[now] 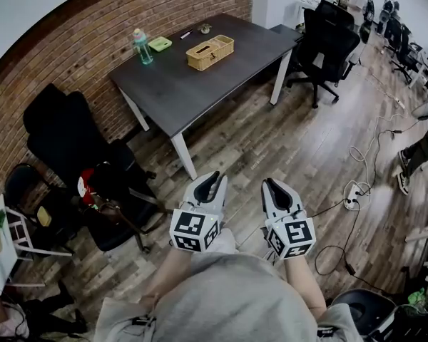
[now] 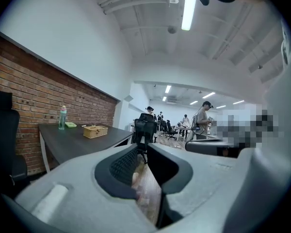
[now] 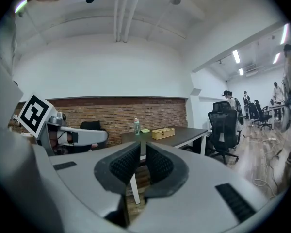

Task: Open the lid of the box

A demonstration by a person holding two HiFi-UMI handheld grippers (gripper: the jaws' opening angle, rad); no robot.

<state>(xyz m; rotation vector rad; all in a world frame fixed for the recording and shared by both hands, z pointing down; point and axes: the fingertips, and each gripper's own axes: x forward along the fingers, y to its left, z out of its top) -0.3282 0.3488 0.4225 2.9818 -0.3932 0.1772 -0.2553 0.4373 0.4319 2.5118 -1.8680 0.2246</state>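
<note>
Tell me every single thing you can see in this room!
Table: one, dark grey top with white legs, beside the brick wall.
Box: one, tan and woven, on the table.
Bottle: one, teal, on the table near the wall.
Tray: one, light green, next to the bottle.
Office chair: one, black, at the table's far end.
Power strip: one, white, on the wooden floor, right side.
Left gripper: one, white and black, jaws slightly apart, empty.
Right gripper: one, white and black, jaws slightly apart, empty.
</note>
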